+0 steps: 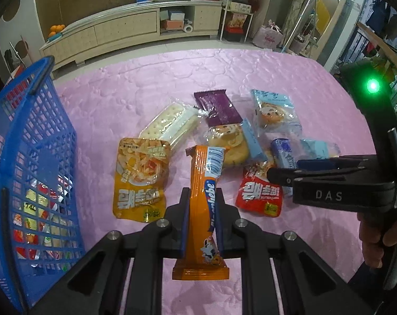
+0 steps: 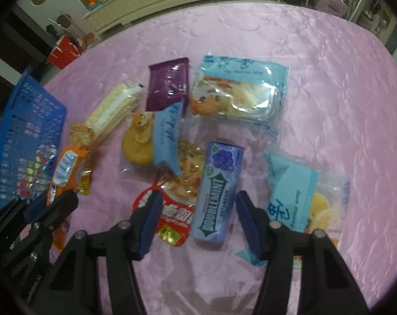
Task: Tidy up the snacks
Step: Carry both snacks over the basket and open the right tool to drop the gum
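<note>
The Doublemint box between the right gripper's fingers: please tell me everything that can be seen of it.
The Doublemint box is a long blue-purple pack, cardboard by its look, with a grape picture at its far end and the brand name in white letters along its face. It looks closed and undamaged. It lies flat, partly on the red snack packet, partly on the pink cloth. The right gripper straddles its near end, with a gap visible on each side, so the pads do not press on it.

- You've got the orange snack bar pinched upright, off the pink cloth.
- Your gum pack, purple and lengthwise, lies flat on the red pouch.
- Your blue basket at the left already holds packets.
</note>
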`<state>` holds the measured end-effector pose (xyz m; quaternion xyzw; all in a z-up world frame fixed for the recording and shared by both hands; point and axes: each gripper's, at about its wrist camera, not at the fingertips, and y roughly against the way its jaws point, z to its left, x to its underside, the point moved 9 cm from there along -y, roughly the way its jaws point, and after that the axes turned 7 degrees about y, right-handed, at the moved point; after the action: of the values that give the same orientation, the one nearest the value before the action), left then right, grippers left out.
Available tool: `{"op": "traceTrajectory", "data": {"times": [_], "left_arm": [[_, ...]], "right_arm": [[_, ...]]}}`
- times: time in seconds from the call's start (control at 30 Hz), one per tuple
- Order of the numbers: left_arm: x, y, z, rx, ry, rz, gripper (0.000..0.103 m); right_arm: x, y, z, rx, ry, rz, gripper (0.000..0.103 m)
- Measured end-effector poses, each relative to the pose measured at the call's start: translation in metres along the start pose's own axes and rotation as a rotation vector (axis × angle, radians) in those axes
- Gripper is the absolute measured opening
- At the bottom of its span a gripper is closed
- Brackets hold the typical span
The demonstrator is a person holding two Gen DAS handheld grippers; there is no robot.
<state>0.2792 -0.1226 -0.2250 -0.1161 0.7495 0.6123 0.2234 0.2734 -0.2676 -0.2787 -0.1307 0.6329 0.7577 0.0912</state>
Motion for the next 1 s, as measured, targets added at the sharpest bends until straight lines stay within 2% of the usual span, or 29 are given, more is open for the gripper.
{"op": "traceTrajectory", "data": {"times": [0.1,0.17,0.2,0.27,0.37,0.5,0.63,1.0], "left_arm": [[0.0,-0.004,0.001,0.004,0.009,0.005,0.015],[0.001,-0.003,0.001,0.004,0.013,0.004,0.015],[0.002,-0.001,0.001,0.002,0.012,0.002,0.015],[0.004,0.004,0.001,-0.002,0.007,-0.004,0.015],[0.006,0.018,-0.001,-0.008,-0.008,-0.026,0.015],[0.006,0.043,-0.004,-0.005,-0.007,-0.063,0.015],[0.007,0.071,-0.006,-0.01,-0.013,-0.109,0.015],[0.012,0.154,0.015,-0.023,-0.003,-0.234,0.015]], "right_arm": [[0.0,-0.005,0.001,0.016,0.012,0.005,0.056],[-0.001,-0.006,-0.001,0.046,0.027,-0.003,0.04],[0.0,-0.005,-0.002,0.032,0.018,-0.004,0.036],[0.003,0.0,0.0,-0.016,-0.002,-0.01,0.036],[0.004,0.026,0.004,0.01,0.045,-0.079,0.035],[0.011,0.059,0.017,-0.033,0.068,-0.128,0.035],[0.016,0.09,0.029,-0.035,0.096,-0.192,0.035],[0.024,0.164,0.088,-0.074,0.175,-0.319,0.035]]}}
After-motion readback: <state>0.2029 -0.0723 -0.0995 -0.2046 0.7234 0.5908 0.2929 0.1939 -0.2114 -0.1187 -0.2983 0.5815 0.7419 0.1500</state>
